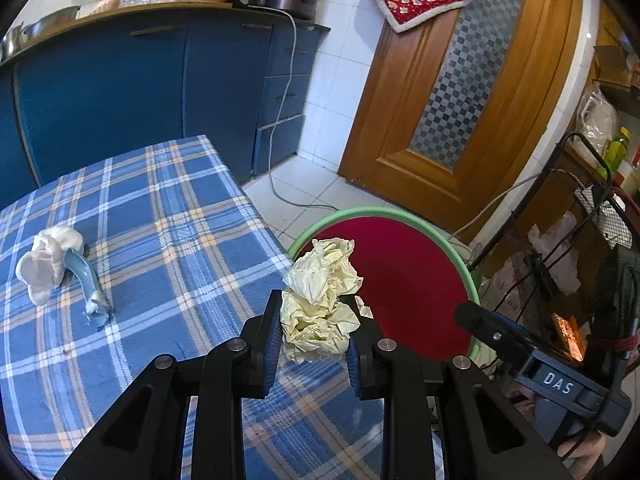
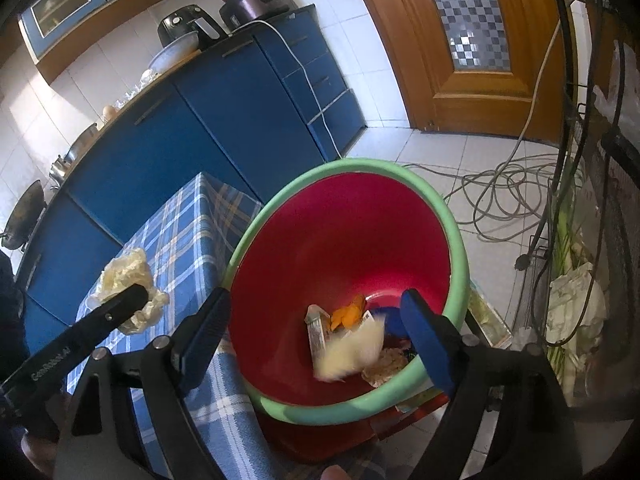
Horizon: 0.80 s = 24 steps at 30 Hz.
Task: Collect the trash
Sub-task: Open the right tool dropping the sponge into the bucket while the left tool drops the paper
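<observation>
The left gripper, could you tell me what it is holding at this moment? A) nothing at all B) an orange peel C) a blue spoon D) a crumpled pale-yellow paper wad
D: the left gripper has its jaws closed on the crumpled pale-yellow paper wad, near the table edge beside the red bin, while the right gripper stands open over that bin.

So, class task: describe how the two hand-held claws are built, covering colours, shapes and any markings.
Both claws, left claw and right claw, have black angular linkage arms with silver round pivot pins. Each finger carries a blue ribbed pad. White lettering runs along the side of each body; on the right one it reads "DAS". No cables or sleeves are visible.
</observation>
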Each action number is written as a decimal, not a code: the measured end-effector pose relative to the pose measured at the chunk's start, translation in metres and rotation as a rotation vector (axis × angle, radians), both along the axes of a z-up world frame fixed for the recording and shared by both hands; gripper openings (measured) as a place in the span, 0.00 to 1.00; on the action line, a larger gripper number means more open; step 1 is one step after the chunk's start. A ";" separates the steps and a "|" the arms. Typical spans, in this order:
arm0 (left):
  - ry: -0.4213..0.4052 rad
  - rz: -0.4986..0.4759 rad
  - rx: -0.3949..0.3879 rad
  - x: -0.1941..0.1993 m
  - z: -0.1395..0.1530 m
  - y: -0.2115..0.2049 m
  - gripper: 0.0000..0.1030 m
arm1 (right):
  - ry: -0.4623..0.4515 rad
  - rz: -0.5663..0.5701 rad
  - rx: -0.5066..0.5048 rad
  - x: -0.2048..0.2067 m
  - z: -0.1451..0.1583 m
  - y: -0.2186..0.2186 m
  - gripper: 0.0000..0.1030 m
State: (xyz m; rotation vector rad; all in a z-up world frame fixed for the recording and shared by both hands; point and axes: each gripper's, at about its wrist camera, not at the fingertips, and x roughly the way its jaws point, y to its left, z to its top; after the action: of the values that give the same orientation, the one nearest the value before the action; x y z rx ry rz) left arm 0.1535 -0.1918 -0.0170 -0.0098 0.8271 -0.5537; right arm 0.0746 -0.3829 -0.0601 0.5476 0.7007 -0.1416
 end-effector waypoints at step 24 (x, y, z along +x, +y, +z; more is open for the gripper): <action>0.001 -0.108 0.047 0.005 -0.013 -0.051 0.48 | -0.038 -0.073 -0.017 -0.021 0.014 -0.017 0.84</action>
State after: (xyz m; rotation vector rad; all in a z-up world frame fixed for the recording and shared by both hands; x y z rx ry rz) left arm 0.1583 -0.2424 -0.0301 0.0780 0.8451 -0.6364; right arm 0.0531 -0.3998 -0.0462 0.5581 0.6427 -0.2046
